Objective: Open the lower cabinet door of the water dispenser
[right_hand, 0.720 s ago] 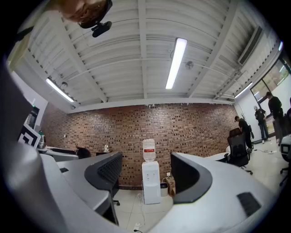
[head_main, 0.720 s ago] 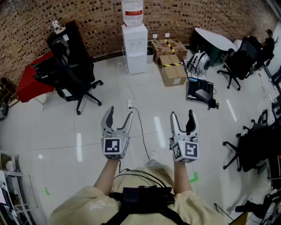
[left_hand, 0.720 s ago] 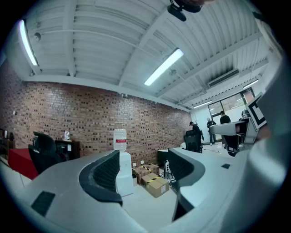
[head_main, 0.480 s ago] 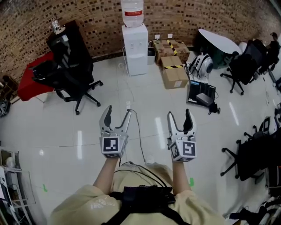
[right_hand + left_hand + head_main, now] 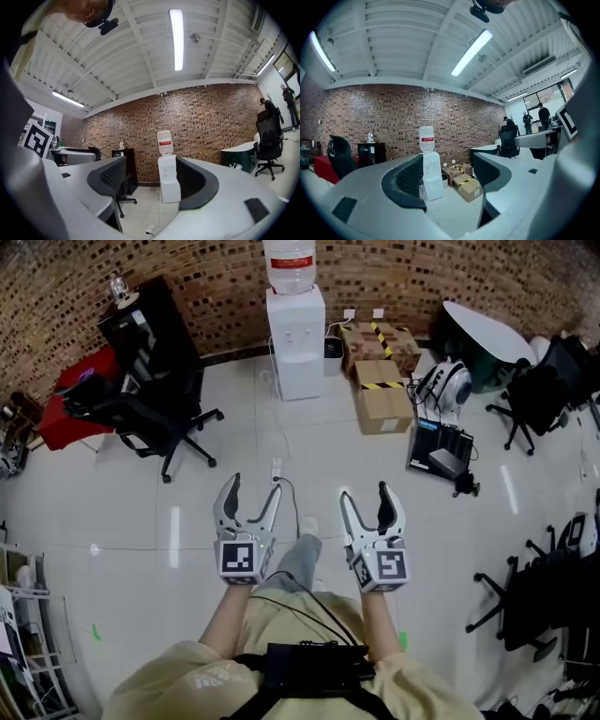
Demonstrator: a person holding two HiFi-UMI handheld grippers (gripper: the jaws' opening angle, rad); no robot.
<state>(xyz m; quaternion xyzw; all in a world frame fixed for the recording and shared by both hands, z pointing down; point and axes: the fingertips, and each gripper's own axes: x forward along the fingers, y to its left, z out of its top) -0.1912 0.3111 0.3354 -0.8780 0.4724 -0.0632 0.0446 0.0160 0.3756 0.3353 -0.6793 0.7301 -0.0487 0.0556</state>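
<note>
The person is stepping forward, a leg [image 5: 298,563] swinging up between the grippers, and the right gripper [image 5: 366,493] is riding closer to the left gripper [image 5: 253,486] than before, both gaping empty. Bare floor [image 5: 187,507] is running ahead between an office chair [image 5: 141,409] leftward and cardboard boxes [image 5: 382,395] rightward, the water dispenser [image 5: 296,343] standing far off against the brick wall [image 5: 216,277].

no readable text, bottle label [image 5: 290,260] too small
</note>
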